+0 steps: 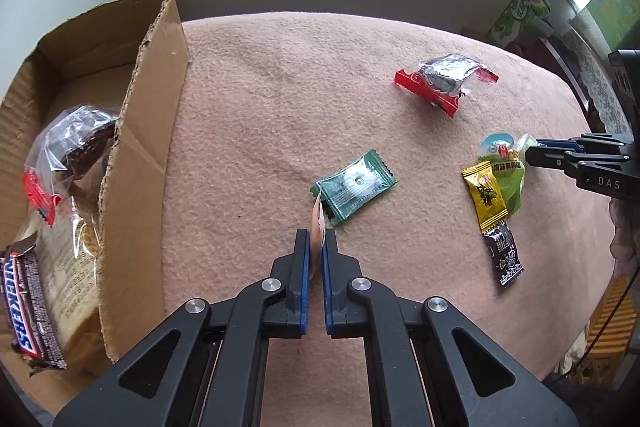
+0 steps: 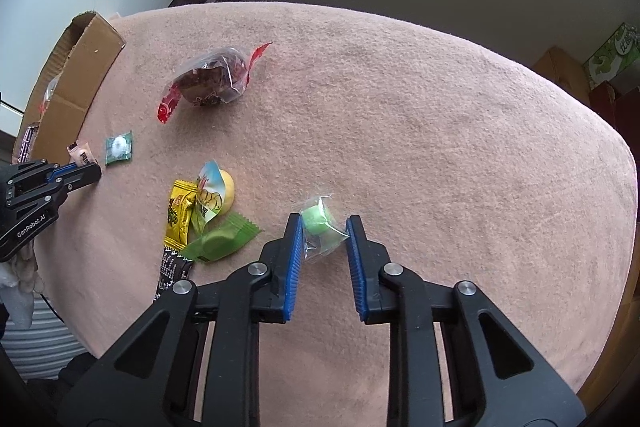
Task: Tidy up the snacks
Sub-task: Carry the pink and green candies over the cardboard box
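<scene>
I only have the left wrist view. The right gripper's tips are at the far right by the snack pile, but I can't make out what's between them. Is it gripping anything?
Observer: Yes. In the right wrist view the right gripper is shut on a pale green candy in a clear wrapper, which spans the gap from one pad to the other.
Operator: And the thin thing I see edge-on in my left gripper, what is it?
Observer: Seen from the side, it is a small pale pink wrapped candy with dark print. The left gripper pinches one end of it, just beside the green mint.
</scene>
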`<state>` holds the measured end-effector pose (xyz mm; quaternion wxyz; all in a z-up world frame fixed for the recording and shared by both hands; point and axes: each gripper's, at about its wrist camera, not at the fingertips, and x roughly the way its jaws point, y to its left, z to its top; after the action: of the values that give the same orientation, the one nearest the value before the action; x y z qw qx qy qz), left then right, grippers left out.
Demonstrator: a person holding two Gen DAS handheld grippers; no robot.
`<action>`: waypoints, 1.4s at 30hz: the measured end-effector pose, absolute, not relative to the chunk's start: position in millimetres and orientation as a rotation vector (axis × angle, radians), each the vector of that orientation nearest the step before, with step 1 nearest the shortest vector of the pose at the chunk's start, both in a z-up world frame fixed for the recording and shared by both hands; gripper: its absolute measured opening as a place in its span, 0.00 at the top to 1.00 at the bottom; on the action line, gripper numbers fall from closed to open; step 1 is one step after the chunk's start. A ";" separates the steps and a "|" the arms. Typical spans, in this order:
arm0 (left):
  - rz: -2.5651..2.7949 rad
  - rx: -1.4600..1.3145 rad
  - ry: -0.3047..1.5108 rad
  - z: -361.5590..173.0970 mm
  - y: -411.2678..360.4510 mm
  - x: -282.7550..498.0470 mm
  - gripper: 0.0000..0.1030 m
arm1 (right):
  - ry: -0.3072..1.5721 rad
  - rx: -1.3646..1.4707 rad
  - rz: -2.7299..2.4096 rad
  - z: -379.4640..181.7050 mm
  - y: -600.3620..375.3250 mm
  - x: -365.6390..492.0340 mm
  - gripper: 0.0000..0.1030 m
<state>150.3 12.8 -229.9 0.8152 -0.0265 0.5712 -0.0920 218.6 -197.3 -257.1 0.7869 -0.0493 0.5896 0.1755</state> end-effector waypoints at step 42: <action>-0.012 -0.282 1.002 -139.8 109.0 106.4 0.96 | 1.055 -0.113 0.669 -132.3 -77.5 229.5 0.79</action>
<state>106.4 109.0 -139.8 0.8676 -0.1345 0.4786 -0.0057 229.5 -77.5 -132.3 0.8097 -0.0528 0.4935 0.3131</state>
